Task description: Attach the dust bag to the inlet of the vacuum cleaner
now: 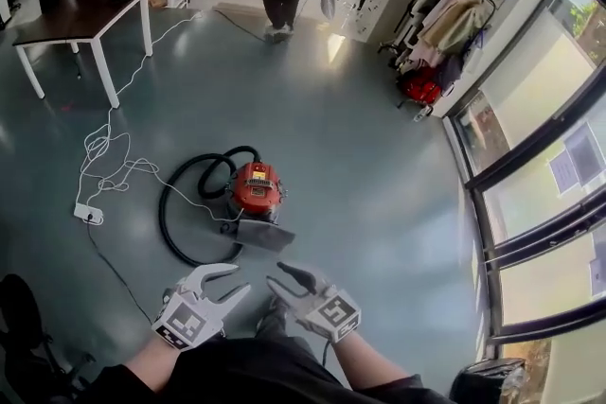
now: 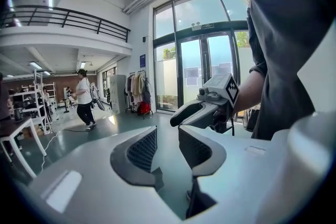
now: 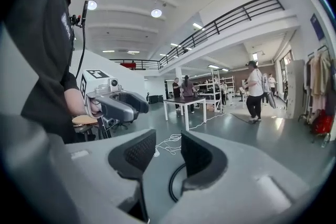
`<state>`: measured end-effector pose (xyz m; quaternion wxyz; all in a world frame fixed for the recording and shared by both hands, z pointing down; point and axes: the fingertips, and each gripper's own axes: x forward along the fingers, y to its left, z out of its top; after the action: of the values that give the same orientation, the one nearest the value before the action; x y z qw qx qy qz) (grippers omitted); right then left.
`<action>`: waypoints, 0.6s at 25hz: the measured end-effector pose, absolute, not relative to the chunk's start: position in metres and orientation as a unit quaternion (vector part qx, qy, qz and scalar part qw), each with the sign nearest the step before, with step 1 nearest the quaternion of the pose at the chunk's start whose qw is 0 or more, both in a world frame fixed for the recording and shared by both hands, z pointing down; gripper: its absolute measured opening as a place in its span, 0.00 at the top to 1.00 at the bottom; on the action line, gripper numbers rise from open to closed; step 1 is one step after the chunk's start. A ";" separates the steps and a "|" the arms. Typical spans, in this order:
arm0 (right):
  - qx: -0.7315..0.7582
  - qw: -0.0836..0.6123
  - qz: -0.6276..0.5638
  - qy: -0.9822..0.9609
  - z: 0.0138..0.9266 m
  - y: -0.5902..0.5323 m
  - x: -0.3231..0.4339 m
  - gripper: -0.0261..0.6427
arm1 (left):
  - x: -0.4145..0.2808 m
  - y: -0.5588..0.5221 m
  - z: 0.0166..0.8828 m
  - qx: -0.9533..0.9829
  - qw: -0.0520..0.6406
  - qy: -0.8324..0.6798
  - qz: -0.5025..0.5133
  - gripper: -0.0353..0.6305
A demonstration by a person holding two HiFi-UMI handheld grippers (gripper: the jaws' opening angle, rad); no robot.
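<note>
Teal floor (image 1: 379, 156) bears the vacuum cleaner (image 1: 256, 189), front details unreadable; left tongs (image 1: 237, 279) and right tongs (image 1: 275, 277) gape, empty.

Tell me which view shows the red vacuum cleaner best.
The head view: the whole red vacuum cleaner sits on the floor with its black hose looped beside it. The right gripper view catches only a dark arc low in the frame, probably that hose. The left gripper view shows none of it.

My shirt (image 1: 248, 376) is black and short-sleeved; left gripper (image 1: 239, 280) and right gripper (image 1: 276, 277) are grey, each bearing a black-and-white marker cube (image 1: 184, 323).
</note>
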<state>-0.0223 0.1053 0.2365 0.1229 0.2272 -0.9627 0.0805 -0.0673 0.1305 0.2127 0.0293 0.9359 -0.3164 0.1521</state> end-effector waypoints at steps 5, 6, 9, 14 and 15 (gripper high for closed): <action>0.252 0.114 0.092 -0.956 0.229 0.145 -0.024 0.75 | -0.069 0.164 0.209 0.945 0.024 -0.292 0.145 0.73; 0.254 0.113 0.095 -0.956 0.227 0.151 -0.022 0.75 | -0.066 0.170 0.207 0.946 0.024 -0.289 0.143 0.73; 0.252 0.106 0.100 -0.957 0.220 0.167 -0.016 0.75 | -0.058 0.186 0.202 0.947 0.027 -0.286 0.140 0.73; 0.231 0.093 0.087 -0.965 0.210 0.184 0.002 0.75 | -0.040 0.207 0.200 0.943 0.028 -0.295 0.154 0.74; 0.228 0.090 0.085 -0.966 0.207 0.187 0.008 0.75 | -0.036 0.211 0.199 0.941 0.029 -0.299 0.157 0.74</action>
<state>0.0081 0.1868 0.2067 0.0896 0.2280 -0.9658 0.0846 -0.0361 0.2110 0.1994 0.0290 0.9409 -0.2988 0.1567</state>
